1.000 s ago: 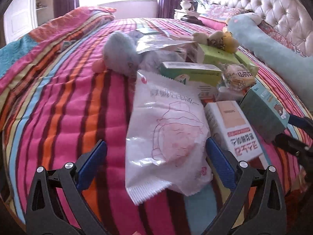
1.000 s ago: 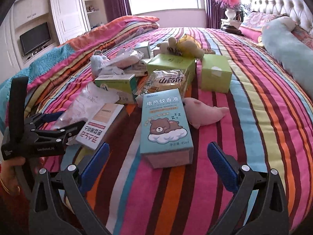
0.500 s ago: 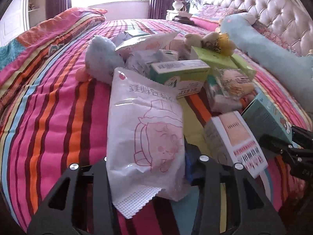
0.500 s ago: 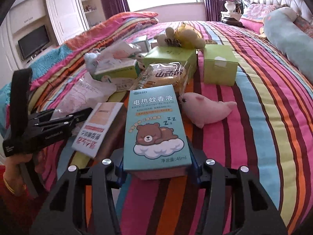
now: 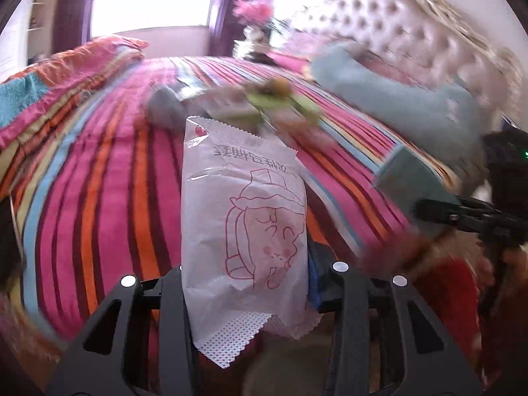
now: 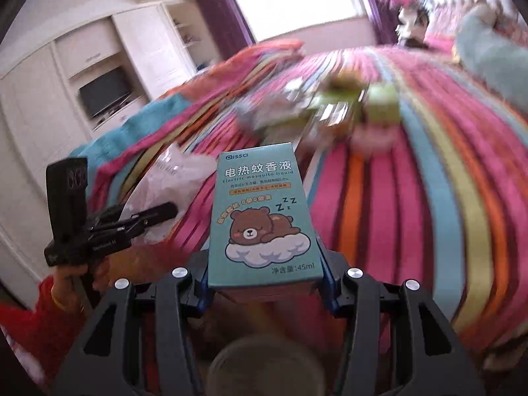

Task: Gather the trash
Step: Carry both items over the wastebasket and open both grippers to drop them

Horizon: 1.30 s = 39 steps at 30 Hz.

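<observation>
The left gripper (image 5: 246,283) is clamped on the lower end of a white plastic wrapper (image 5: 242,217), which stands up between the jaws clear of the striped bedspread (image 5: 99,178). The right gripper (image 6: 265,280) is clamped on the lower part of a teal mosquito-liquid carton (image 6: 264,214), pads pressing on its two narrow sides, the printed face turned to the camera. Both items are held off the bed; the remaining pile of boxes and wrappers (image 6: 330,109) lies well apart, further up the bed and blurred. The wrapper appears thin, light and limp: expect it to fold or flutter and to slide on smooth pads, so the hold is best kept on the crimped seal end, where the film is doubled and textured. The carton appears light and stiff but crushable; grip across the narrow sides near an end, where the folded flaps likely stiffen the walls, and avoid squeezing mid-panel. Whether it contains a bottle cannot be told. No bin is identifiable in either view, so each item needs a secure hold while carried.
</observation>
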Tool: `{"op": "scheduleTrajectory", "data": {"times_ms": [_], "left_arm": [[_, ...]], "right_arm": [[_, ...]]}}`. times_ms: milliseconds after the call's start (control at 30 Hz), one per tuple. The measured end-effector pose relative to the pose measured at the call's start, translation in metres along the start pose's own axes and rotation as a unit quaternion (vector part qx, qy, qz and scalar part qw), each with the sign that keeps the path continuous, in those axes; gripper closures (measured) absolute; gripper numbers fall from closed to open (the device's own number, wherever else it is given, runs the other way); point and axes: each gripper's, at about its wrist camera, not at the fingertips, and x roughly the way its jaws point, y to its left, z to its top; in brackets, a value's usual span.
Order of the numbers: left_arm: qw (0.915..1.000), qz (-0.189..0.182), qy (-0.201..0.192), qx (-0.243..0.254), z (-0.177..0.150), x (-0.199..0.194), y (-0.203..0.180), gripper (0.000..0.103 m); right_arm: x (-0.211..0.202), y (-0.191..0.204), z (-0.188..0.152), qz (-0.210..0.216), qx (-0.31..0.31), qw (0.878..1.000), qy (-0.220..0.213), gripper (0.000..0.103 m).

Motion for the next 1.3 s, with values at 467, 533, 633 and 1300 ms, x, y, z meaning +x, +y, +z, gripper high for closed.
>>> {"op": "scheduleTrajectory", "data": {"times_ms": [467, 533, 633, 1300], "left_arm": [[0.9427, -0.012, 0.33, -0.047, -0.211, 0.1, -0.05, 0.064], [0.9393, -0.017, 0.339, -0.048, -0.213, 0.108, -0.052, 0.059], [0.9329, 0.007, 0.358, -0.036, -0.218, 0.115, -0.056, 0.031], [0.9762, 0.045, 0.19, -0.094, -0.132, 0.045, -0.033, 0.017]], "right_arm": [[0.122, -0.012, -0.196, -0.046, 0.105, 0.942, 0.316, 0.055], [0.128, -0.011, -0.195, -0.063, 0.088, 0.941, 0.321, 0.054], [0.136, -0.01, -0.198, -0.093, 0.076, 0.937, 0.328, 0.031], [0.042, -0.014, -0.126, -0.068, 0.075, 0.984, 0.147, 0.031]]}}
